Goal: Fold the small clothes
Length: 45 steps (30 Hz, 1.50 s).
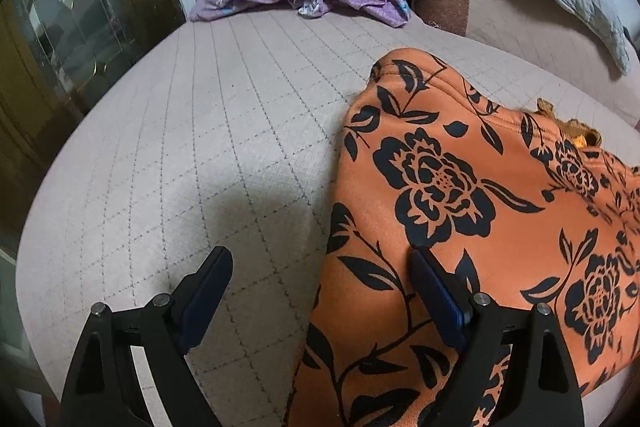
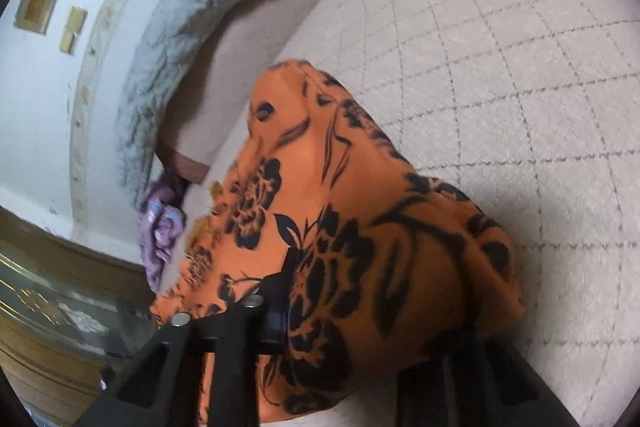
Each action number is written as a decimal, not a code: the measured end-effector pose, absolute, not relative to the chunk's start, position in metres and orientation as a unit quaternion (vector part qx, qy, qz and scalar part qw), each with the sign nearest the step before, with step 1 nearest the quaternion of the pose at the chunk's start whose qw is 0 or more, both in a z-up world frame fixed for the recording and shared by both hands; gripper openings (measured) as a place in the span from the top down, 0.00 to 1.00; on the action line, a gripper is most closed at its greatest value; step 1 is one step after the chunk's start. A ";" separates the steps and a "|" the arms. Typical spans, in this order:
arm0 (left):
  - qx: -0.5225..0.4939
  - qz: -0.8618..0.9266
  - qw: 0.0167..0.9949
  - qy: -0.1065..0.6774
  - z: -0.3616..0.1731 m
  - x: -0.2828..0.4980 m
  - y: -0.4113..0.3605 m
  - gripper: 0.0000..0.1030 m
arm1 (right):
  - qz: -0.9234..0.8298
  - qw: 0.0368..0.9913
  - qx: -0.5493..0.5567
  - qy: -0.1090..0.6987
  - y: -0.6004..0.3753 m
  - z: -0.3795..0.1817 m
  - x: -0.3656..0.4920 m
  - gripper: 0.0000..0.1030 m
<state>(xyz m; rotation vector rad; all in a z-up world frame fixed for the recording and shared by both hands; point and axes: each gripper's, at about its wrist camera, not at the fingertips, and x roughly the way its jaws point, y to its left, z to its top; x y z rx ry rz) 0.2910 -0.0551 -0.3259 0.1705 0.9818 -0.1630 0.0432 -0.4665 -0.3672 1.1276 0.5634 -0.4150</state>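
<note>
The right gripper (image 2: 352, 311) is buried in the orange garment with black flowers (image 2: 332, 187); cloth bunches between its jaws, hiding the right finger. The garment lies blurred across a pale quilted bedspread (image 2: 500, 47). Beyond it a grey quilted pillow (image 2: 180, 59) leans near the white wall (image 2: 36, 99), with a crumpled purple floral cloth (image 2: 158, 231) beneath.

Light: soft, even indoor brightness is seen in both views.
Shadows: a diffuse dark patch is cast on the quilted bedspread (image 1: 192, 131).
Blur: the orange floral garment (image 2: 340, 227) is smeared in the right wrist view.
Edges: strong fisheye bending and black vignetting are shown.
</note>
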 end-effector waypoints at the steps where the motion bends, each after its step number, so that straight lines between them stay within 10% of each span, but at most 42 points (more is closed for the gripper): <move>1: 0.076 -0.077 0.874 0.473 -0.325 0.293 -0.053 0.12 | -0.197 0.795 0.507 0.267 -0.463 -0.362 0.045 0.76; 15: -0.015 0.030 0.888 0.458 -0.287 0.329 0.044 0.12 | -0.119 0.906 0.275 0.300 -0.296 -0.231 0.135 0.80; 25: -0.064 0.071 0.886 0.453 -0.279 0.332 0.107 0.12 | -0.014 0.873 0.248 0.420 -0.160 -0.306 0.210 0.73; 29: -0.069 0.036 0.885 0.458 -0.279 0.331 0.102 0.12 | 0.073 0.881 0.255 0.392 -0.155 -0.294 0.197 0.20; 30: -0.070 0.024 0.887 0.456 -0.278 0.331 0.098 0.12 | 0.090 0.878 0.262 0.389 -0.158 -0.290 0.191 0.19; 34: -0.101 -0.078 0.886 0.446 -0.267 0.323 0.078 0.12 | 0.107 0.882 0.282 0.362 -0.181 -0.277 0.164 0.21; 45: -0.091 -0.286 0.848 0.437 -0.251 0.294 -0.002 0.12 | -0.040 0.875 0.305 0.373 -0.266 -0.310 0.132 0.77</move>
